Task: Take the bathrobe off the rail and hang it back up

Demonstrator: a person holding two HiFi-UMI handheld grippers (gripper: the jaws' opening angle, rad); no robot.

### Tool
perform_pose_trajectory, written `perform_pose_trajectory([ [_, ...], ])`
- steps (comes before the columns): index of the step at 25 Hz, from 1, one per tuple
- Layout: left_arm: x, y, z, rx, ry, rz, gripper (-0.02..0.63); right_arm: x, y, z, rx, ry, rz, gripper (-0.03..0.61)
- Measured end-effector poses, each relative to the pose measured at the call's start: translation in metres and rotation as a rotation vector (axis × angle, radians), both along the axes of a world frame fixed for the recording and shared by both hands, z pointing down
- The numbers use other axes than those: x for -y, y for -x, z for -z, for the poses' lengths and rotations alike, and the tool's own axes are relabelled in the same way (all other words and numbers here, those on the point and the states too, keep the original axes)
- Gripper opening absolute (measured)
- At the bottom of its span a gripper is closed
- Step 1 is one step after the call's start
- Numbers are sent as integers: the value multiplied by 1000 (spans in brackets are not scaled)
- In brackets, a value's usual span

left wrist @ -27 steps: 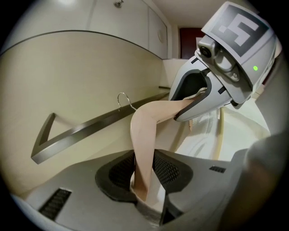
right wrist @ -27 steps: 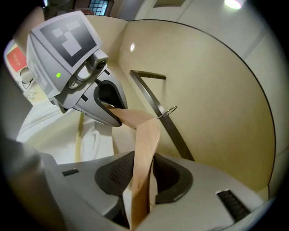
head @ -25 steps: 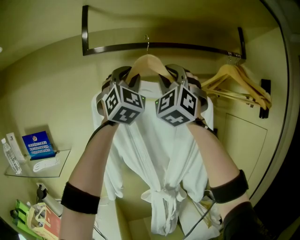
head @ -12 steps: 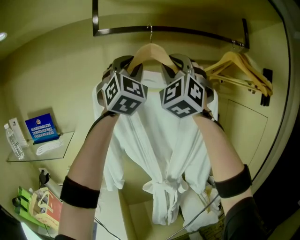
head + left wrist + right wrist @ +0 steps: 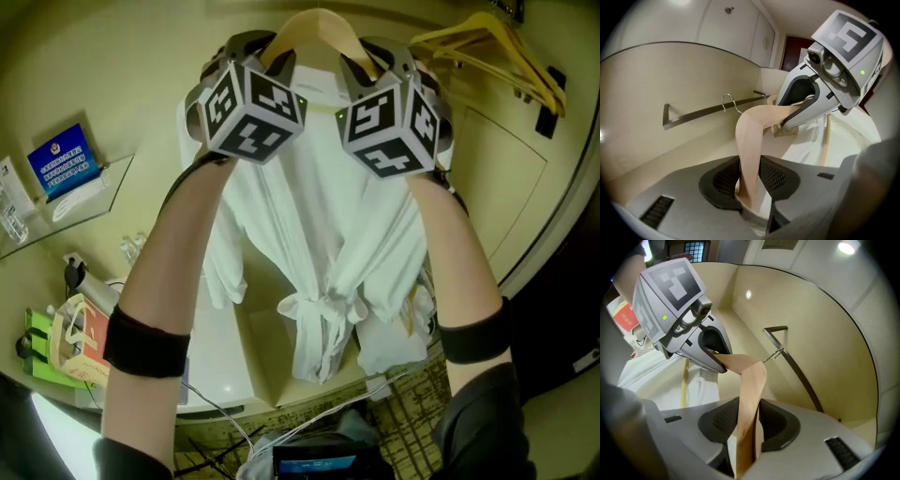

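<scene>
The big white bathrobe (image 5: 319,234) hangs down below both grippers, with its belt tied in a knot low down. It sits on a wooden hanger (image 5: 319,21), and its collar is just under the grippers.

The dark metal rail (image 5: 703,111) runs along the wall ahead of the grippers, past their tips.

The left gripper (image 5: 750,187) pinches the left arm of the wooden hanger. Its jaws press on the wood from both sides, and a bit of white cloth is squeezed in with it. The right gripper (image 5: 749,427) pinches the right arm of the hanger the same way. The two grippers are side by side, close together, with the top of the hanger between them.

Some bare wooden hangers (image 5: 487,47) hang off to the right of the right gripper.

The small wire hook (image 5: 729,101) on top of the hanger pokes up ahead of the grippers, right by the rail. I cannot tell if it touches the rail.
</scene>
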State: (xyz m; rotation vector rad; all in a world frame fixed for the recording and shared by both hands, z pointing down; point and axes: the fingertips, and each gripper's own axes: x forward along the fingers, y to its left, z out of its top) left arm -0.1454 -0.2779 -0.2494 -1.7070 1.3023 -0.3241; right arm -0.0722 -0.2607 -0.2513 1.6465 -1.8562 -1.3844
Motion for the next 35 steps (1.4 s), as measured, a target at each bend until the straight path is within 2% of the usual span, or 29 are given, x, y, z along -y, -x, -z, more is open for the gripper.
perform_pose_trajectory([
  [5,-6,1,-74,5,64,-16,118,-6,1,-75,5,82,-21,138],
  [14,-15,-14,-201,-5,132,41,118,-7,-14,-204,45,209,64,138],
  [20,-17,-21,-328,1,230,101,118,-4,-23,-331,58,316,125,138],
  [26,-19,-16,-463,-61,358,110,118,-7,-19,-461,37,407,135,137],
  [29,-21,-17,-515,-60,398,109,118,-10,-19,-514,40,458,135,137],
  [35,-21,-27,-594,-11,457,96,118,-11,-30,-596,117,540,125,137],
])
